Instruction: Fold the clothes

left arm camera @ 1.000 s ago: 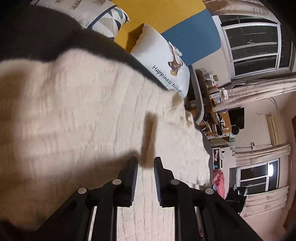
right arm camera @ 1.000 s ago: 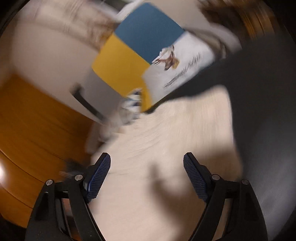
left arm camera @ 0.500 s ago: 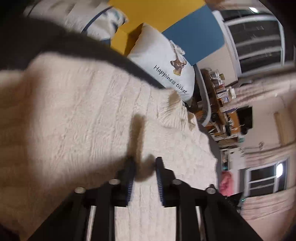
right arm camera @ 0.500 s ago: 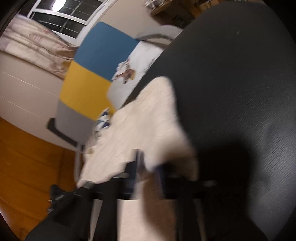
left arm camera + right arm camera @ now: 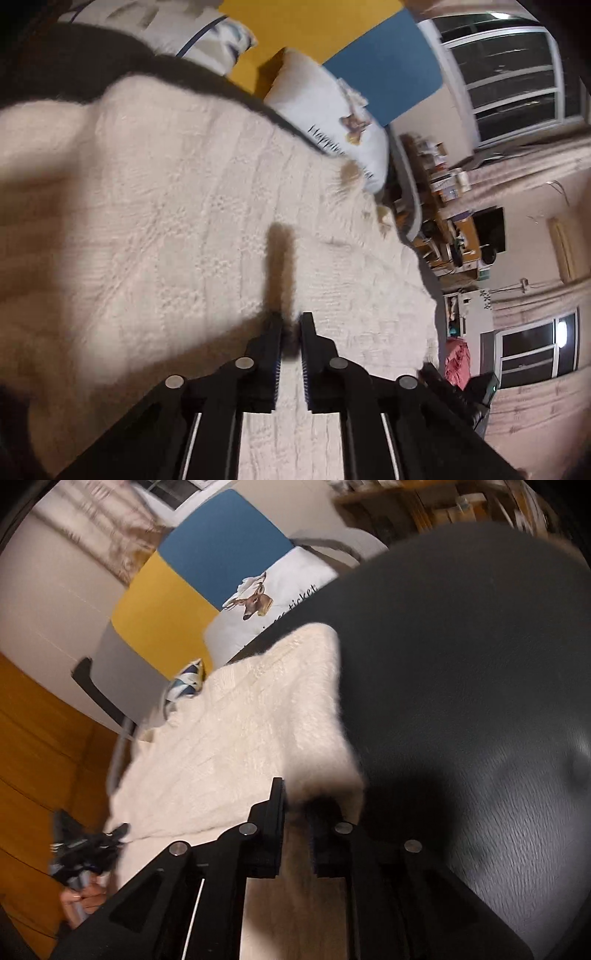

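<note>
A cream knit sweater (image 5: 184,221) lies spread over a black surface (image 5: 480,701). My left gripper (image 5: 291,325) presses down into the knit near the garment's middle. Its jaws stand only a narrow slit apart, opening slightly, with a pinch of the fabric between them. In the right wrist view the sweater (image 5: 240,746) stretches away to the left. My right gripper (image 5: 297,797) grips its near right corner, which bunches up over the fingertips. These jaws too are opening a little, with the cloth still caught between them.
A white pillow with a deer print (image 5: 266,602) and a patterned pillow (image 5: 166,26) lean on a yellow and blue backrest (image 5: 192,583). A person's hand (image 5: 85,897) shows at lower left. Cluttered shelves (image 5: 447,206) and windows stand beyond the edge.
My right gripper's jaws went from wide open to nearly closed on the sweater's corner. The left jaws narrowed onto the knit, and that gripper shifted a little over the sweater.
</note>
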{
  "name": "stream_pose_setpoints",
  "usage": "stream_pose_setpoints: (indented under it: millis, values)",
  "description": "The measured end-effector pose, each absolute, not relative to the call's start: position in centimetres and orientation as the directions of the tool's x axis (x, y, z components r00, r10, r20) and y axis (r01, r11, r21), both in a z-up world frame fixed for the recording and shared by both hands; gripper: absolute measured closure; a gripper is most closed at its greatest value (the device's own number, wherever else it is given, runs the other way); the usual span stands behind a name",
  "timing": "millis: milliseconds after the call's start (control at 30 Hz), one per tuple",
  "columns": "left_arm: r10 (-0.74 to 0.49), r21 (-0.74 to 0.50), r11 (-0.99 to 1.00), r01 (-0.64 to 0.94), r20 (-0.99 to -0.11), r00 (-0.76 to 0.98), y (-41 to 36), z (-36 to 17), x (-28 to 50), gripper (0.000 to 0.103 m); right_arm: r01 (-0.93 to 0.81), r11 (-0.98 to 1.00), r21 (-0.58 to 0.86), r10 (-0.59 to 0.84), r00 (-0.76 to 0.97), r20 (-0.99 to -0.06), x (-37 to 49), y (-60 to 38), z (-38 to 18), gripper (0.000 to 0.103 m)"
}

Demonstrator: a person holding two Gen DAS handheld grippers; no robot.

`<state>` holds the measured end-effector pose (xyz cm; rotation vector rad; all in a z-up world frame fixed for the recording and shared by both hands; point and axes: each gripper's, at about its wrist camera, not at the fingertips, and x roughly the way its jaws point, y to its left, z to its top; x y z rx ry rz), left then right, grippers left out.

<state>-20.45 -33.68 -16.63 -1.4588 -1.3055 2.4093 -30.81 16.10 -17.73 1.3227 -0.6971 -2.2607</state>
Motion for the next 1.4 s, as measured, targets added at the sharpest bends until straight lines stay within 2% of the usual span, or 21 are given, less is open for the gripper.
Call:
stream_pose_setpoints:
  millis: [100, 200, 300, 367, 500, 600, 733, 767, 800, 1000, 1100, 1200, 1300, 1333, 1400]
  values:
    - [0.323, -0.596, -0.698, 0.396, -0.757, -0.568, -34.6, -14.8, -19.8, 0.091, 0.115, -0.796, 0.594, -0.569, -0.479, -0.669, -29.2, 17.7, -16.5, 0.086]
    - [0.317, -0.623, -0.694, 0.361, -0.715, -0.623, -34.8, -13.0, -18.9, 0.090, 0.134, -0.806, 0.577, -0.552, -0.521, -0.651, -27.8, 19.4, -14.8, 0.086]
    - [0.340, -0.645, -0.697, 0.314, -0.682, -0.647, -33.6, -12.1, -19.5, 0.089, 0.229, -0.924, 0.306, -0.382, -0.569, -0.728, -27.6, 17.1, -12.9, 0.086]
    - [0.350, -0.643, -0.712, 0.283, -0.674, -0.650, -32.3, -11.7, -20.4, 0.088, 0.293, -0.933, 0.210, -0.345, -0.562, -0.752, -27.5, 15.1, -13.1, 0.086]
    - [0.424, -0.659, -0.721, 0.215, -0.665, -0.614, -27.9, -11.5, -23.6, 0.088, 0.369, -0.915, 0.167, -0.350, -0.517, -0.781, -27.6, 12.2, -15.7, 0.086]
    - [0.440, -0.611, -0.778, 0.148, -0.698, -0.565, -23.7, -11.7, -26.8, 0.087, 0.341, -0.913, 0.223, -0.382, -0.525, -0.761, -28.7, 13.0, -16.4, 0.086]
    - [0.371, -0.495, -0.854, 0.157, -0.793, -0.484, -20.9, -13.9, -28.7, 0.088, 0.318, -0.908, 0.272, -0.410, -0.547, -0.730, -30.2, 14.2, -16.6, 0.086]
    - [0.353, -0.470, -0.869, 0.157, -0.810, -0.469, -20.5, -14.5, -28.8, 0.094, 0.314, -0.910, 0.272, -0.408, -0.553, -0.726, -30.4, 14.3, -16.6, 0.087]
    - [0.337, -0.447, -0.881, 0.157, -0.824, -0.456, -20.3, -15.1, -28.8, 0.095, 0.310, -0.911, 0.272, -0.406, -0.559, -0.723, -30.7, 14.4, -16.7, 0.089]
    - [0.348, -0.466, -0.870, 0.161, -0.811, -0.470, -20.6, -15.3, -27.9, 0.098, 0.104, -0.929, 0.354, -0.340, -0.614, -0.712, -31.3, 18.6, -17.3, 0.088]
    - [0.358, -0.476, -0.864, 0.161, -0.808, -0.468, -20.2, -14.6, -28.4, 0.093, 0.139, -0.944, 0.299, -0.315, -0.647, -0.694, -29.8, 19.1, -15.9, 0.088]
    - [0.390, -0.502, -0.860, 0.091, -0.762, -0.517, -19.3, -13.1, -28.3, 0.090, 0.249, -0.903, 0.350, -0.425, -0.633, -0.648, -28.7, 18.9, -14.1, 0.086]
    - [0.382, -0.472, -0.880, 0.043, -0.759, -0.527, -17.8, -12.4, -28.7, 0.089, 0.415, -0.771, 0.483, -0.636, -0.484, -0.600, -29.2, 16.4, -13.6, 0.086]
    - [0.376, -0.458, -0.889, 0.031, -0.764, -0.525, -17.2, -12.3, -28.9, 0.089, 0.424, -0.742, 0.520, -0.670, -0.434, -0.603, -29.7, 15.5, -13.9, 0.085]
    - [0.329, -0.401, -0.915, 0.039, -0.801, -0.499, -16.7, -12.9, -29.2, 0.089, 0.286, -0.747, 0.600, -0.659, -0.433, -0.614, -30.8, 15.6, -15.4, 0.079]
